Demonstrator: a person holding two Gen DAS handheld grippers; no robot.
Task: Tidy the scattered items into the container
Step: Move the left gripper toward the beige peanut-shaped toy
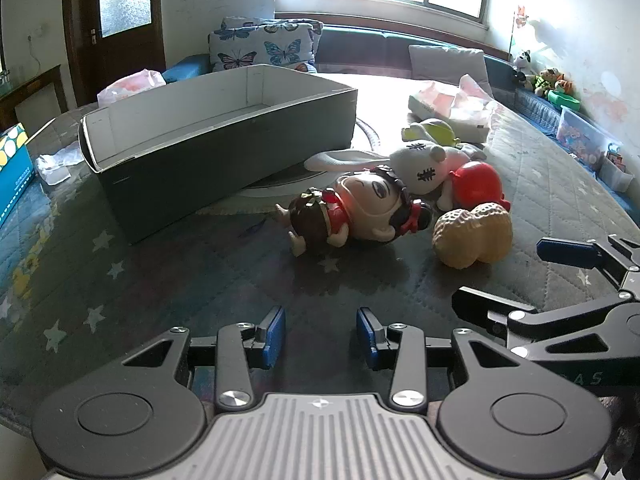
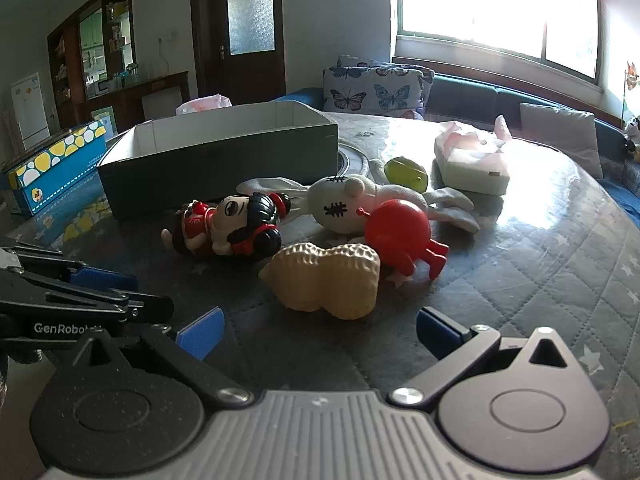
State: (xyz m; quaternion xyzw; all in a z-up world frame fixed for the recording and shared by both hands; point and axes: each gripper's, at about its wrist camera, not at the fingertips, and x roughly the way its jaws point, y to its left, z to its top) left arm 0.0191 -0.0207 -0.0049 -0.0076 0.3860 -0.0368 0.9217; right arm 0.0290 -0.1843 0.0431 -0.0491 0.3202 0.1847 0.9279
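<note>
Hovering low over the quilted tabletop (image 2: pixel 540 248), the right gripper (image 2: pixel 316 330) has jaws spread to their widest w/ nothing between the pads; the peanut toy (image 2: pixel 328 284) lies just ahead of them, apart from both. Left gripper (image 1: pixel 321 338) stands beside it, jaws partly apart, empty, bare cloth between the pads. Beyond the peanut, touching or nearly so: red round toy (image 2: pixel 396 228), doll w/ black hair buns (image 2: pixel 232 228), grey plush rabbit (image 2: pixel 340 208), all lying on their sides; small yellow-green item (image 2: pixel 404 172) behind the rabbit. Container, a dark open box (image 1: pixel 224 136), sits further back left, nothing visible inside. Step in hand, by my reading: approach for first pick, peanut the likely target. Next move calls for advancing the right jaws astride the peanut's narrow waist, closing, then lifting clear of the red toy before carrying to the box.
</note>
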